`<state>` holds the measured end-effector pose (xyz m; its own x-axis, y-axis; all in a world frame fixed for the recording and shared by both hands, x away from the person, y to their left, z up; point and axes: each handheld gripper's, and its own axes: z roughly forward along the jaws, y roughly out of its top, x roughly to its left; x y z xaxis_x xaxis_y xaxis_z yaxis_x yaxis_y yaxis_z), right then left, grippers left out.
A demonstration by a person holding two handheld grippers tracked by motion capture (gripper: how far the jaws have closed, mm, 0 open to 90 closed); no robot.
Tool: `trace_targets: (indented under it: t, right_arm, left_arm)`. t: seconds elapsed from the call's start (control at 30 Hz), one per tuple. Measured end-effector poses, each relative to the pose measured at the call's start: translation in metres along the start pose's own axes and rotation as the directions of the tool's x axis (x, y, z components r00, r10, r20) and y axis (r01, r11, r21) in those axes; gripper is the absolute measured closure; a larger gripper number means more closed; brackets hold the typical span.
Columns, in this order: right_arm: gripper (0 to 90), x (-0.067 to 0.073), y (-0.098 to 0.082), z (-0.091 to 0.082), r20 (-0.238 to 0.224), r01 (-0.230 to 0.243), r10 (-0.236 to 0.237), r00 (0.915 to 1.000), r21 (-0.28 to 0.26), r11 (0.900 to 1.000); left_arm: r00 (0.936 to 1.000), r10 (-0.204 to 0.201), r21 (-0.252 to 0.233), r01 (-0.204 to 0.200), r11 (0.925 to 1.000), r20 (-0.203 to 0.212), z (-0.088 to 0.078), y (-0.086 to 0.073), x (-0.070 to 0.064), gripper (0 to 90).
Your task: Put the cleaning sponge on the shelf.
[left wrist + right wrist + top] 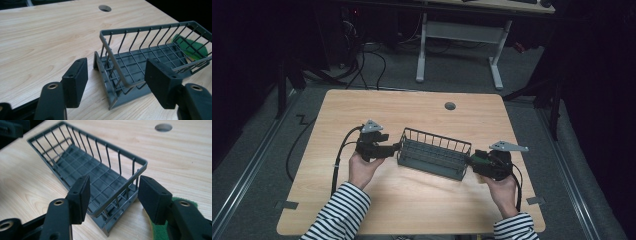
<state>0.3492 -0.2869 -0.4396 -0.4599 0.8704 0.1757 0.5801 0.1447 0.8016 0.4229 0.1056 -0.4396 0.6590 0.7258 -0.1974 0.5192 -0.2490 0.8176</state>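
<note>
Nearest the high camera, two forearms in black-and-white striped sleeves (343, 212) come in from the bottom edge, each hand holding a black two-jaw gripper.

Light wooden rectangular table top (362, 107): bare grain surface with a round cable hole (450, 106) near its far edge. It bears all items listed below.

Dark grey wire basket with a gridded floor and upright bar walls (434, 153): it stands on the table at about the middle, slightly toward the near side, its long axis running between the two hands and turned a little askew. One short end faces each gripper.

Left gripper (388, 149): positioned at the basket's left short end. In the left gripper view the jaws stand spread wide, one on either side of the end wall's top rail (117, 68); neither pad touches the wire.

Right gripper (473, 160): positioned at the basket's right short end. In the right gripper view the jaws are parted, straddling the end rail (117, 202), with a visible gap on both sides. Nothing is pinched.

Green felt-like pad (160, 230): lies on the table just beside the basket's right end, beneath the right gripper's jaw; also seen through the far bars in the left gripper view (191, 46).
</note>
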Motion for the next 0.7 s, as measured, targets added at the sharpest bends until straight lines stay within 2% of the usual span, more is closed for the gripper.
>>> trace_targets:
  t: [0.1,0.23,0.3,0.43,0.5,0.53,0.6,0.63,0.7]
  right_arm:
    - [41.0,-0.001,-0.001,-0.004,-0.012,-0.020,0.020,0.9997,-0.022,1.000]
    - [39.6,-0.006,-0.007,-0.013,-0.003,-0.035,0.035,0.9994,-0.067,0.997]
    - [39.4,-0.008,-0.010,-0.017,0.016,-0.033,0.034,0.9993,-0.091,0.995]
    - [39.2,-0.012,-0.015,-0.021,0.036,-0.041,0.045,0.9983,-0.111,0.993]
    - [38.9,-0.016,-0.019,-0.025,0.051,-0.050,0.056,0.9971,-0.122,0.991]
    - [38.8,-0.018,-0.021,-0.026,0.056,-0.048,0.056,0.9969,-0.126,0.991]
    - [38.7,-0.021,-0.024,-0.028,0.067,-0.059,0.068,0.9954,-0.133,0.989]
    - [38.7,-0.021,-0.024,-0.028,0.067,-0.059,0.068,0.9954,-0.133,0.989]
    - [38.6,-0.027,-0.029,-0.030,0.081,-0.070,0.081,0.9934,-0.138,0.988]
  left_arm:
    - [1.0000,0.002,-0.010,-0.002,0.9999,-0.010,-0.006,-0.004,0.002,34.1]
    - [0.9994,-0.011,-0.054,0.009,0.9985,-0.033,-0.021,-0.017,0.005,33.5]
    - [0.9986,-0.008,-0.060,0.005,0.9982,-0.052,-0.027,-0.024,0.007,33.4]
    - [0.9968,-0.014,-0.055,0.010,0.9985,-0.078,-0.033,-0.035,0.011,33.4]
    - [0.9949,-0.023,-0.048,0.018,0.9987,-0.098,-0.037,-0.047,0.014,33.3]
    - [0.9949,-0.023,-0.048,0.018,0.9987,-0.098,-0.037,-0.047,0.014,33.3]
    - [0.9920,-0.032,-0.034,0.028,0.9990,-0.122,-0.038,-0.062,0.017,33.3]
    - [0.9920,-0.032,-0.034,0.028,0.9990,-0.122,-0.038,-0.062,0.017,33.2]
    - [0.9882,-0.046,-0.011,0.045,0.9989,-0.146,-0.037,-0.076,0.020,33.0]
